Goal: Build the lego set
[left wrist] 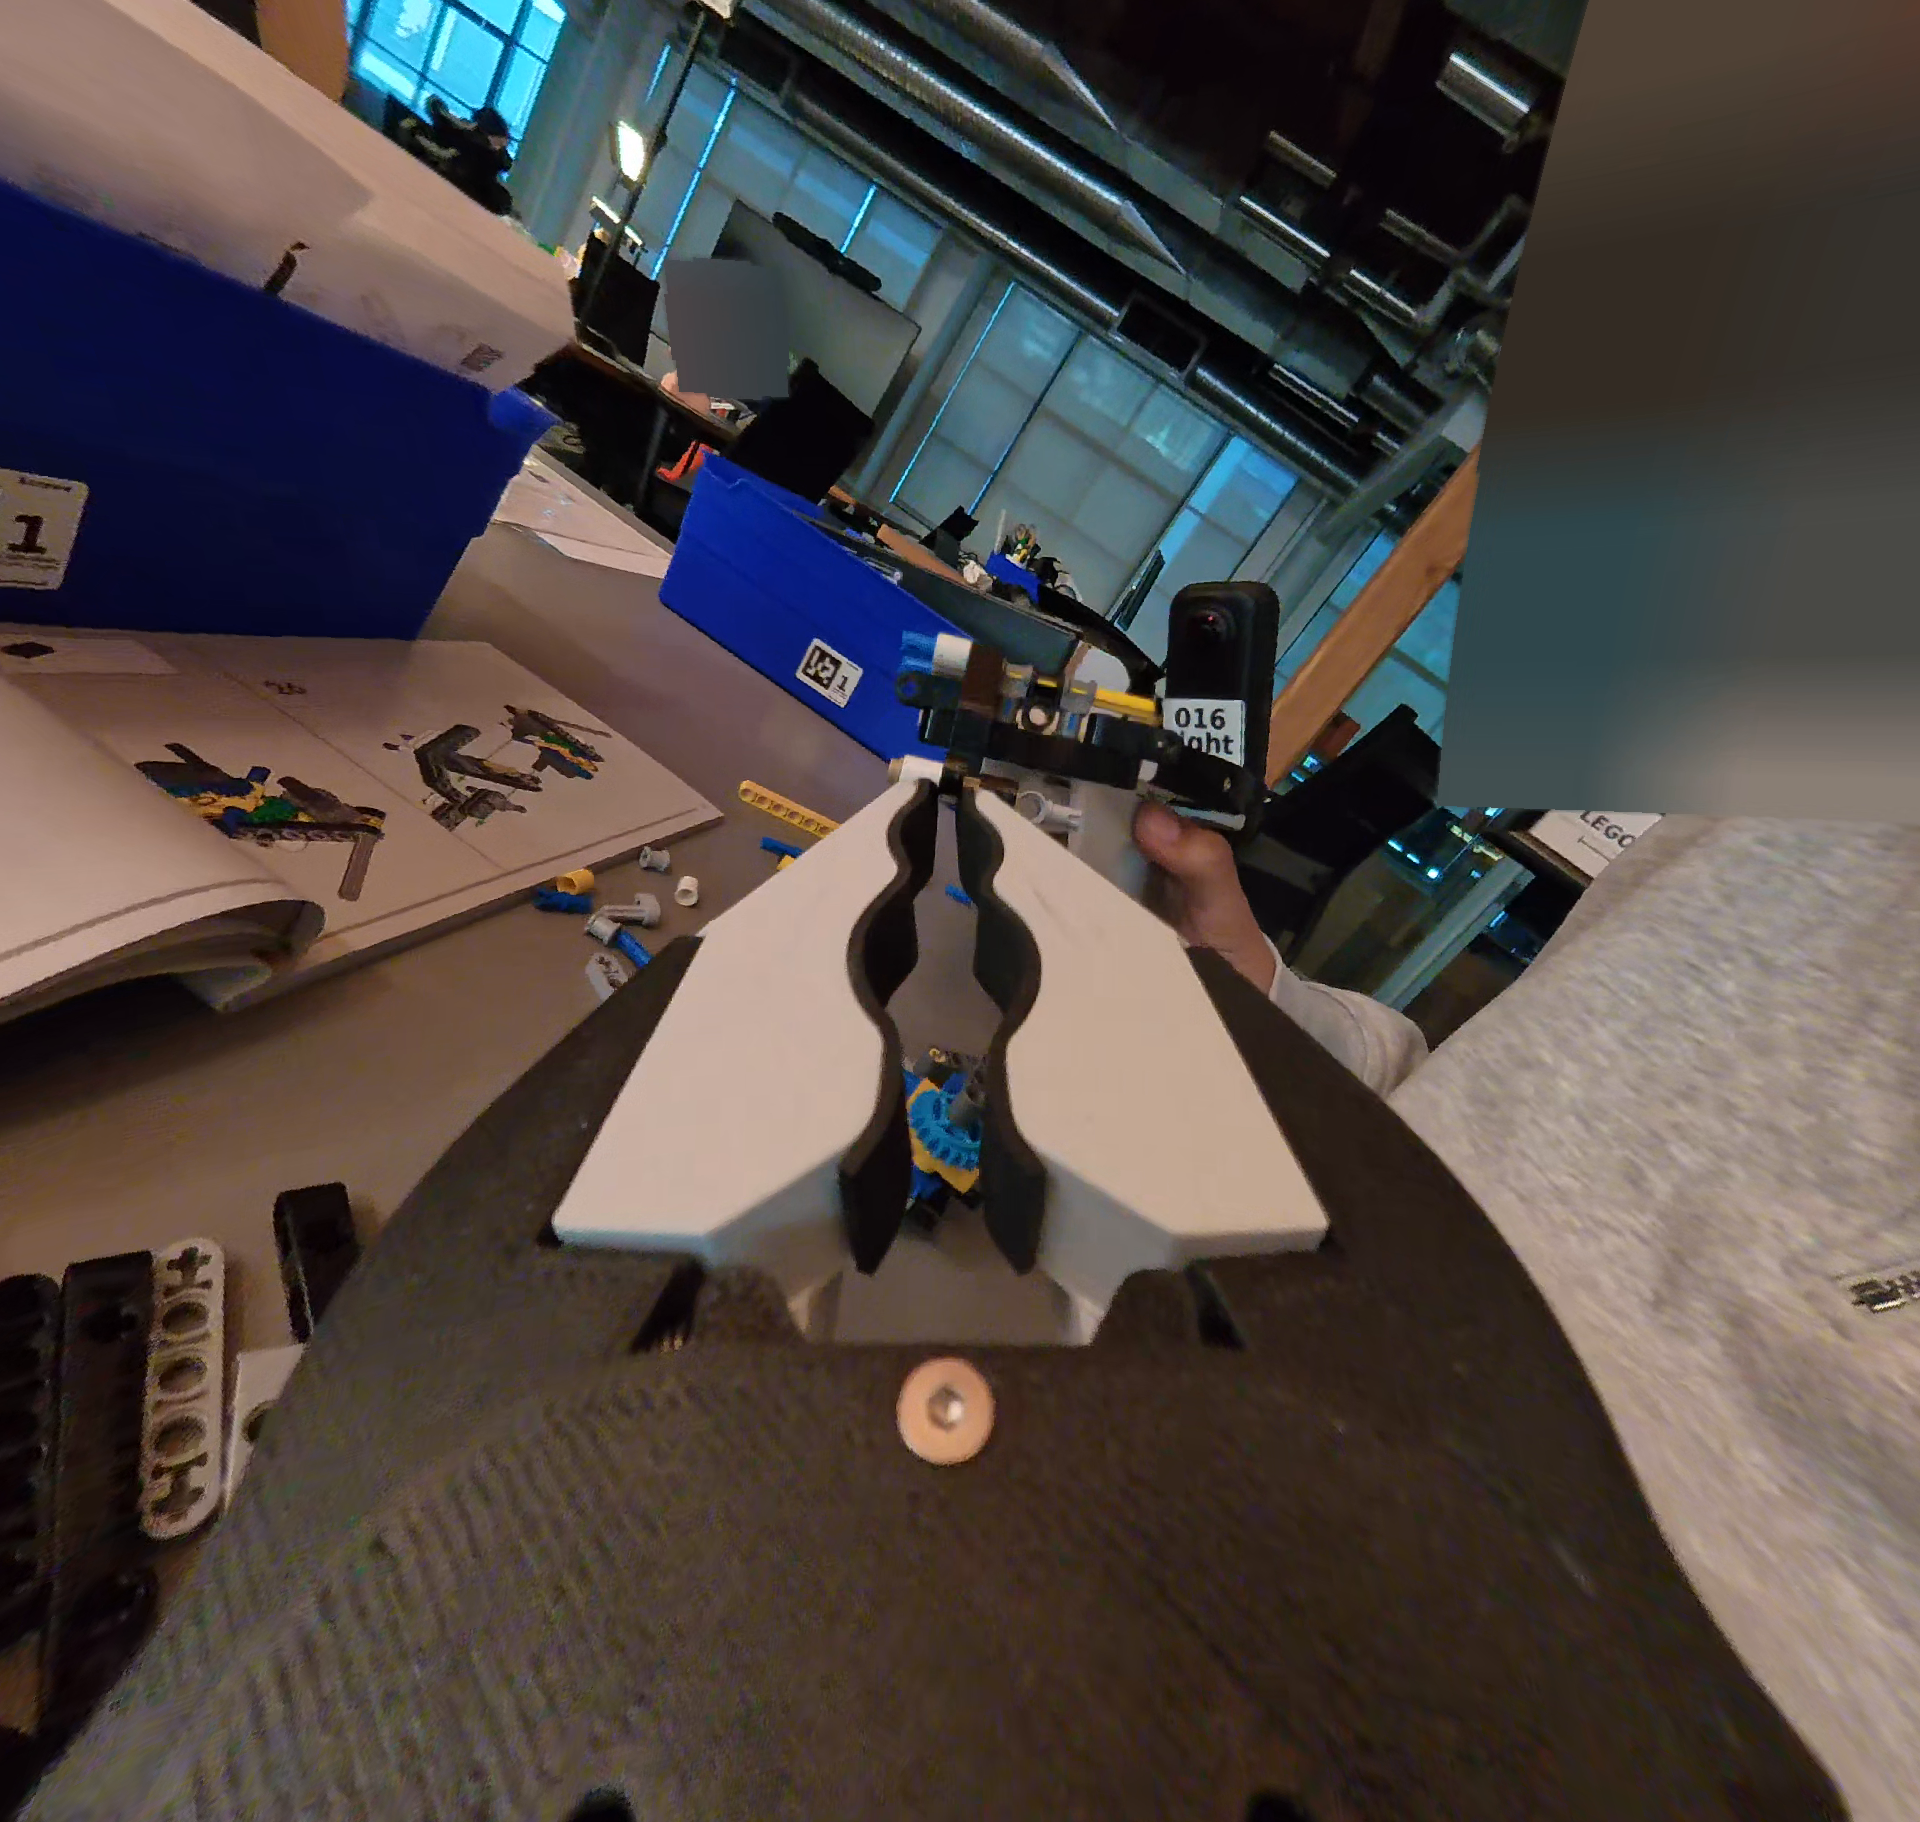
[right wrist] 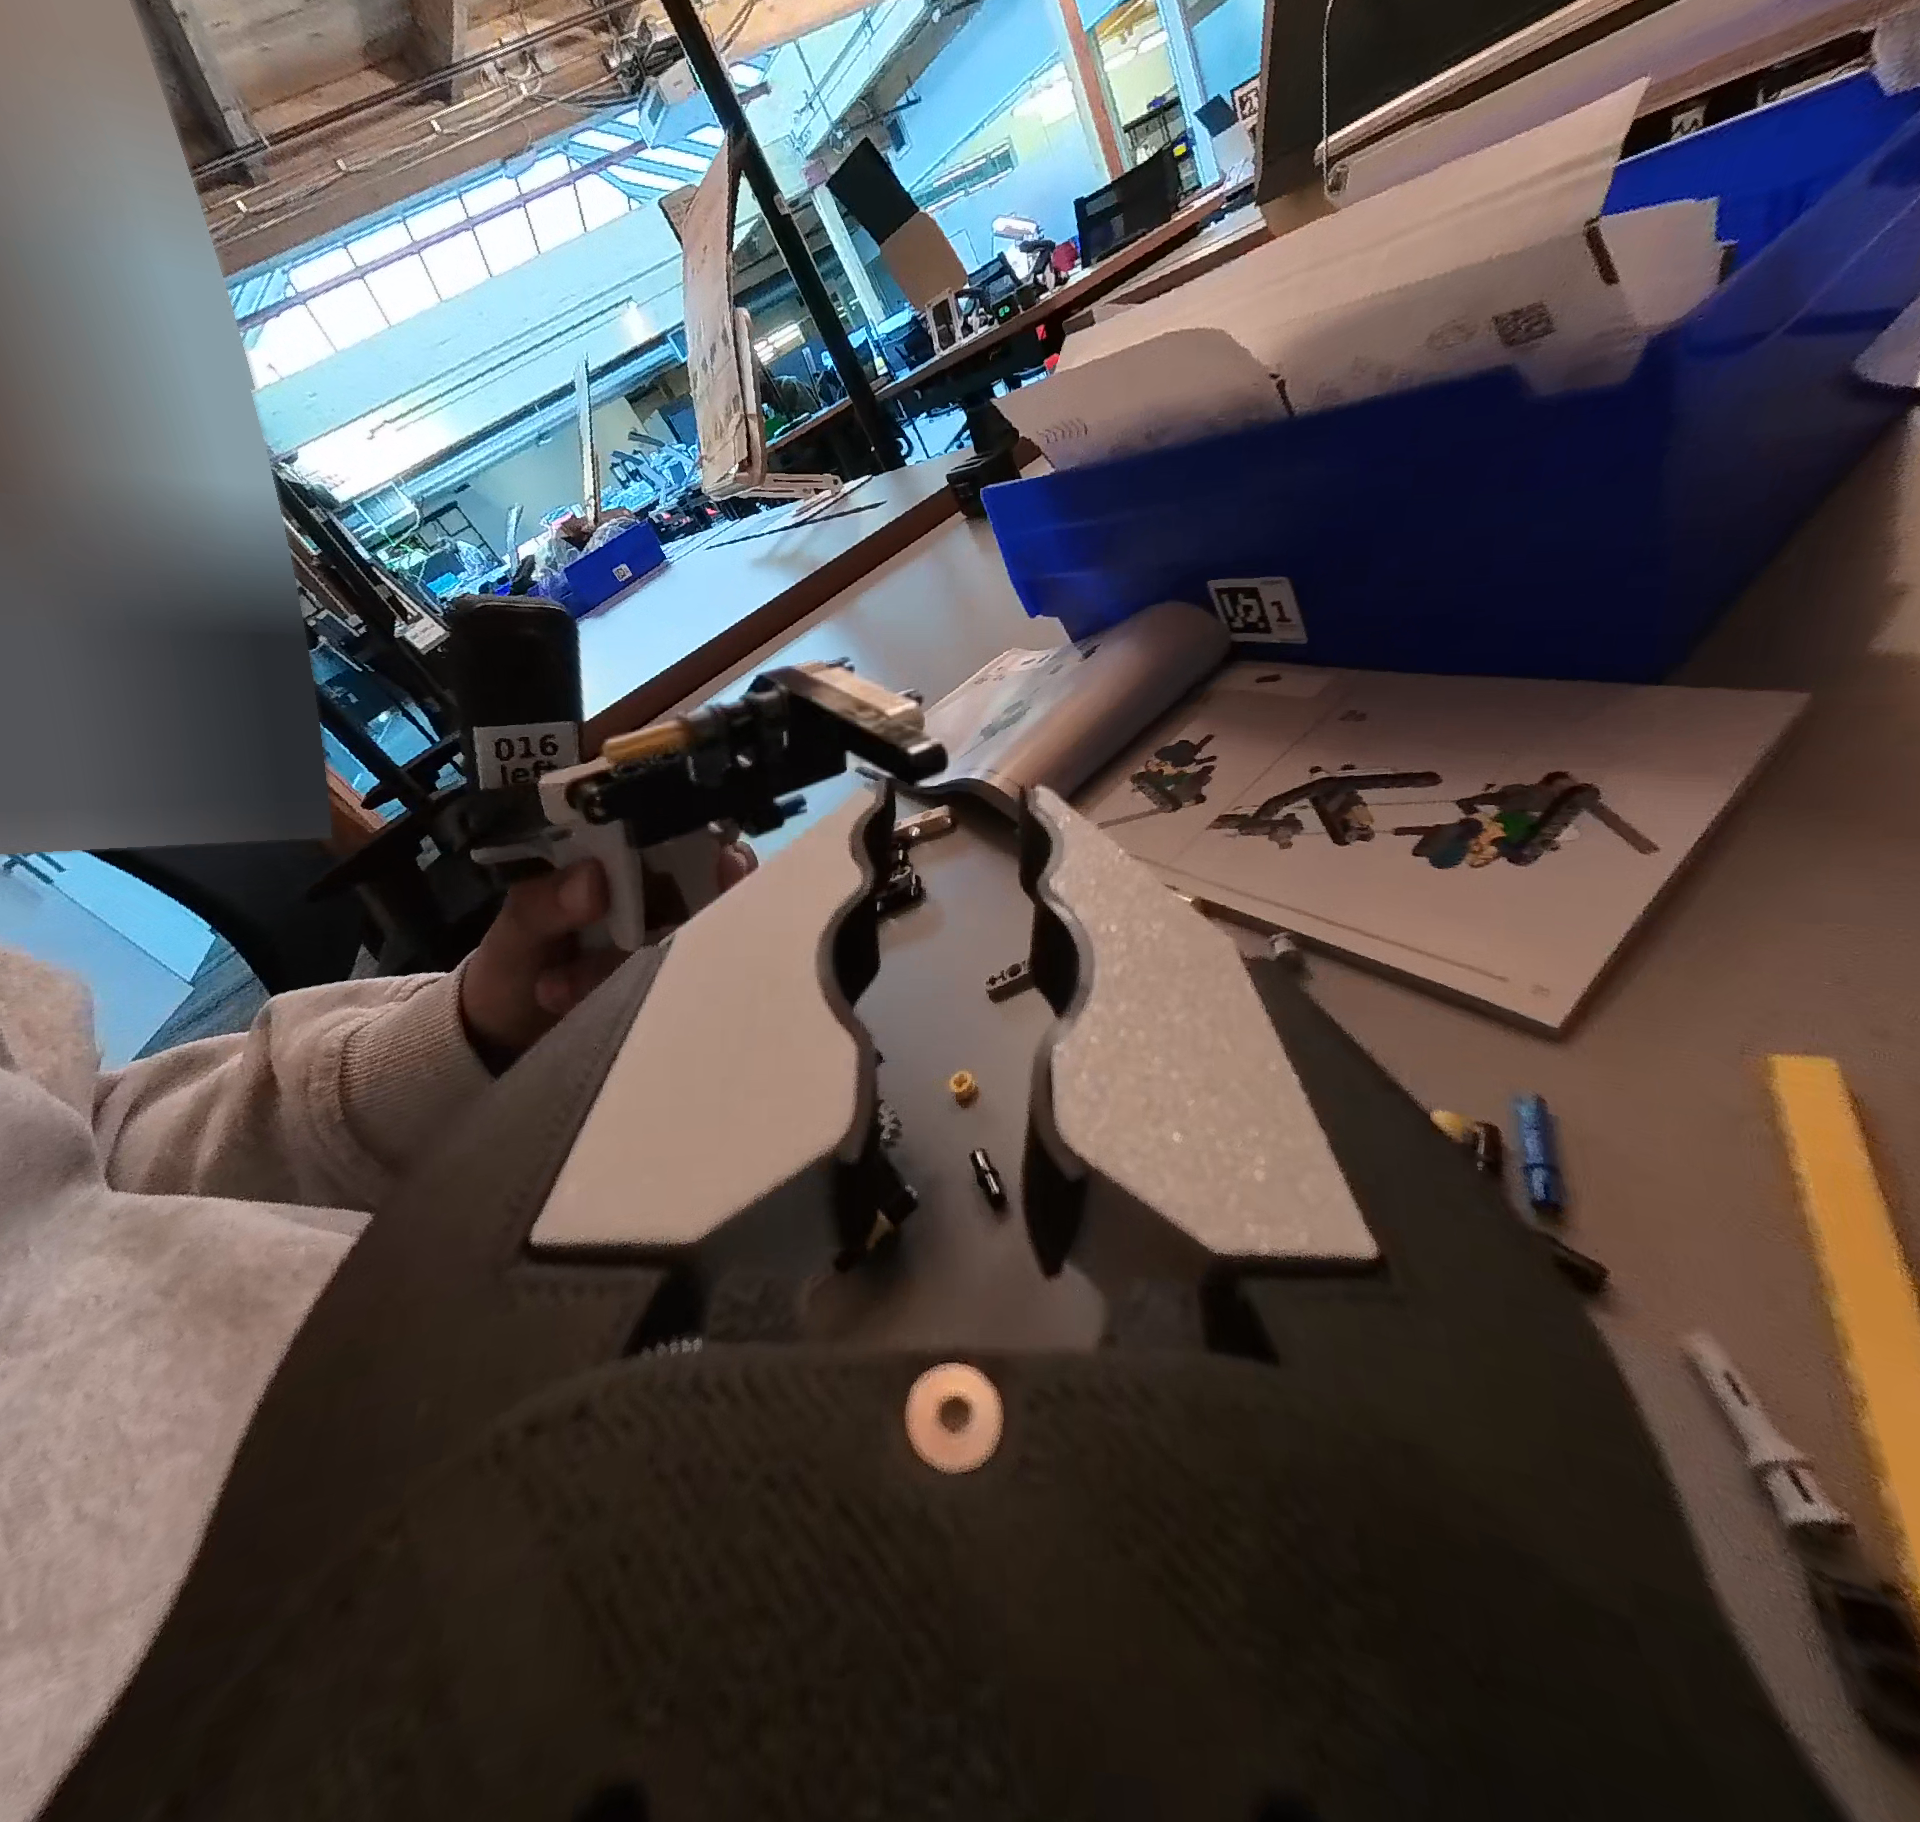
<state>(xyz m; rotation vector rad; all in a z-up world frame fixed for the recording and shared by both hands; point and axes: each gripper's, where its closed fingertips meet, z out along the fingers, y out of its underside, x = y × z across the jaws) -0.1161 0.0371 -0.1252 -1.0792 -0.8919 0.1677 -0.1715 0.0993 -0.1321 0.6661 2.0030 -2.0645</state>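
My left gripper point(left wrist: 948, 793) is shut at its tips on a small lego assembly point(left wrist: 1029, 723) of black beams with a yellow axle and blue and white pins, held up above the table. In the right wrist view the same assembly point(right wrist: 727, 759) sits in the left gripper point(right wrist: 613, 806) at the left. My right gripper point(right wrist: 961, 806) is open and empty, its left fingertip point(right wrist: 881, 811) just under the assembly's black angled beam point(right wrist: 868, 723). In the left wrist view the right gripper's white finger point(left wrist: 1101, 827) shows behind the assembly, with a hand point(left wrist: 1195, 879) on it.
An open instruction booklet point(left wrist: 364, 785) point(right wrist: 1403, 837) lies on the grey table. Blue bins point(left wrist: 260, 442) point(left wrist: 790, 619) point(right wrist: 1455, 525) stand behind it. Loose pins point(left wrist: 623, 910) point(right wrist: 1532, 1149), a yellow bush point(right wrist: 966, 1086), black and grey beams point(left wrist: 135, 1377), a blue gear point(left wrist: 940, 1128) and a yellow strip point(right wrist: 1849, 1253) lie around. There is about 9 centimetres between the tips of the two grippers.
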